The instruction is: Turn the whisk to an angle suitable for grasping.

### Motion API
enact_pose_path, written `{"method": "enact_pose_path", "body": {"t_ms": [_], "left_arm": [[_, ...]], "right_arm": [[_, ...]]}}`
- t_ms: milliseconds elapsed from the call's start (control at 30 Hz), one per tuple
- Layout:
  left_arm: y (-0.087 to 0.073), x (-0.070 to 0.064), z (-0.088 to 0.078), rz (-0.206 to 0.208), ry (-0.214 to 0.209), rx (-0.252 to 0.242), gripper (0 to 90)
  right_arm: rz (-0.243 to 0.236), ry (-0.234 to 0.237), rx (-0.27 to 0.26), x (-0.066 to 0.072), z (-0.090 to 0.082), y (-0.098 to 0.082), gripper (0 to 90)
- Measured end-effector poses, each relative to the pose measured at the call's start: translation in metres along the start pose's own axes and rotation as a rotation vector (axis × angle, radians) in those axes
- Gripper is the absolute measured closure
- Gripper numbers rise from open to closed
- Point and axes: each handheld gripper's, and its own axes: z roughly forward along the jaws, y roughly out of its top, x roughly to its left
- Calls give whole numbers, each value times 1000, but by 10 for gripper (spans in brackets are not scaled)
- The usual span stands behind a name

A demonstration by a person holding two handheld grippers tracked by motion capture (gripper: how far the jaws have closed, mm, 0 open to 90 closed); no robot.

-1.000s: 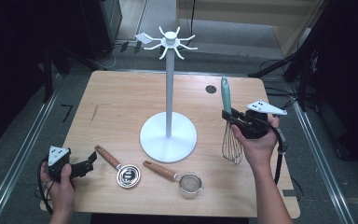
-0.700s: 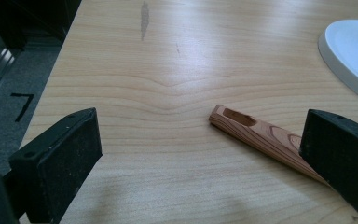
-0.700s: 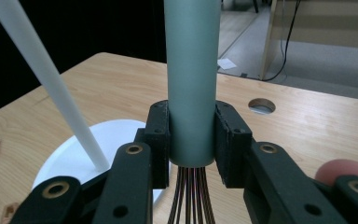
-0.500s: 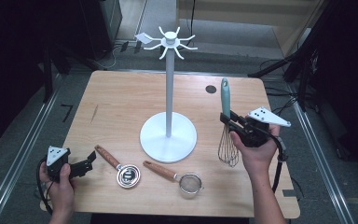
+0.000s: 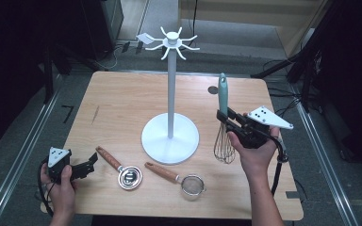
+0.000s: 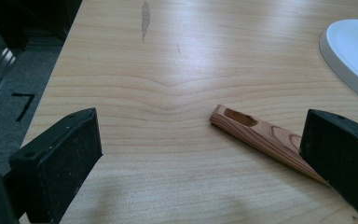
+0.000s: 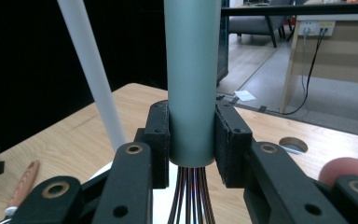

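While held upright: whisk (image 5: 224, 123), teal handle clamped by right tool (image 5: 228, 120), wires hanging just above bench (image 5: 122, 101), right of stand (image 5: 170, 127).
Right tool: jaws closed on whisk handle (image 7: 191, 79), pads pressing both sides.
Left tool (image 5: 90, 162): jaws open, nothing between, at bench's near-left corner.
Wooden handle (image 6: 261, 135): lying flat, beside one left-tool jaw.
Strainers: two, near edge, in front of stand.

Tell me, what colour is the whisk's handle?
Teal, a muted blue-green; the whisk's handle shows best in the right gripper view.
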Motion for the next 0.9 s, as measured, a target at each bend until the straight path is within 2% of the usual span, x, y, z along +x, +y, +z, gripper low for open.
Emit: {"method": "enact_pose_path", "body": {"t_ms": [600,900], "left_arm": [[0,0,0,6,2,1,0],[0,0,0,4,2,2,0]], "right_arm": [[-37,89,-58,21,-6,16,710],[-61,118,-85,32,-6,26,710]]}}
